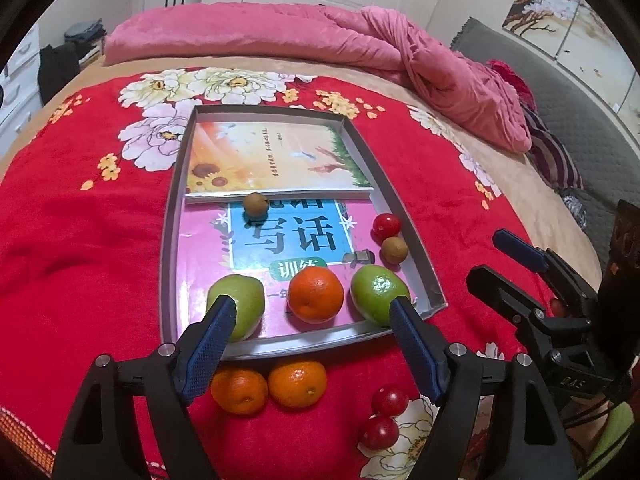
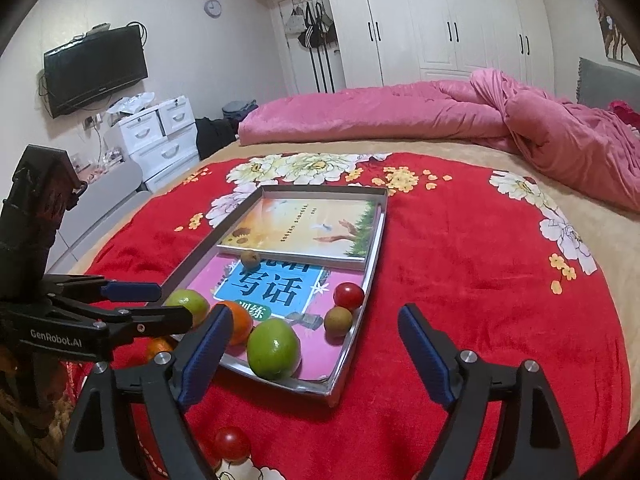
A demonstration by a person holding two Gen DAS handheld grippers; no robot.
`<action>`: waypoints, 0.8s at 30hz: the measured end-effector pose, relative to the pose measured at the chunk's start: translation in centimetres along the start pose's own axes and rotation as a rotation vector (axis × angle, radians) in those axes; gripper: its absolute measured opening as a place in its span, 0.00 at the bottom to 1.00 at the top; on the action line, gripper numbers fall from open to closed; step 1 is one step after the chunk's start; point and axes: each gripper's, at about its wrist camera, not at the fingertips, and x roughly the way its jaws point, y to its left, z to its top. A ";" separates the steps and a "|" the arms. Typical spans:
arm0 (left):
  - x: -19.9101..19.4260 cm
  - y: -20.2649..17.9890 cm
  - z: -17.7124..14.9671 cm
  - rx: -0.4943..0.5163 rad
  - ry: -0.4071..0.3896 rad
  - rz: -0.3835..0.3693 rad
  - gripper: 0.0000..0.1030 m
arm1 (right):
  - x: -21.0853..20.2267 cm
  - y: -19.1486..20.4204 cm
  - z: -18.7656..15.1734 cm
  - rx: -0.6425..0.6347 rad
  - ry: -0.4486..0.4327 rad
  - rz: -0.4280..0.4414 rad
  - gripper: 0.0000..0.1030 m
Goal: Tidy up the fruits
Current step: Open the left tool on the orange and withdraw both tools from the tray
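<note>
Three fruits, green, orange (image 1: 316,294) and green, line the near edge of a shallow grey tray (image 1: 170,240) on the bed's red floral blanket (image 1: 80,240), resting on a pink book (image 2: 276,288) printed "写话". The left gripper (image 2: 132,302) reads "GenRobot.AI". Both grippers' fingers stand apart, empty.

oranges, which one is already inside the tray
The orange between the two green fruits sits inside the tray; the other two oranges lie on the red blanket.

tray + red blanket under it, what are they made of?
Tray: looks like thin cardboard or sheet metal, matte grey; straight folded walls and a dull, even sheen, so it could be either. Red blanket: plush fleece-type fabric, soft velvety nap with a printed floral pattern; the pile catches light in patches.
</note>
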 end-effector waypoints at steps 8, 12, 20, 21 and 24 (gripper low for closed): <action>-1.1 1.3 -0.4 -0.017 -0.009 0.012 0.78 | -0.3 0.2 0.0 -0.006 -0.007 0.011 0.82; -1.3 2.0 -0.5 -0.042 -0.008 0.011 0.78 | -0.5 0.4 0.1 -0.013 -0.014 0.024 0.83; -1.7 1.7 -0.8 -0.024 -0.019 0.016 0.78 | -0.8 1.0 -0.1 -0.030 -0.017 0.020 0.89; -1.7 1.6 -0.9 -0.024 -0.019 0.013 0.78 | -0.8 1.1 -0.1 -0.032 -0.018 0.017 0.90; -1.7 1.4 -1.1 -0.022 -0.010 0.005 0.78 | -0.8 1.2 -0.2 -0.032 -0.016 0.023 0.94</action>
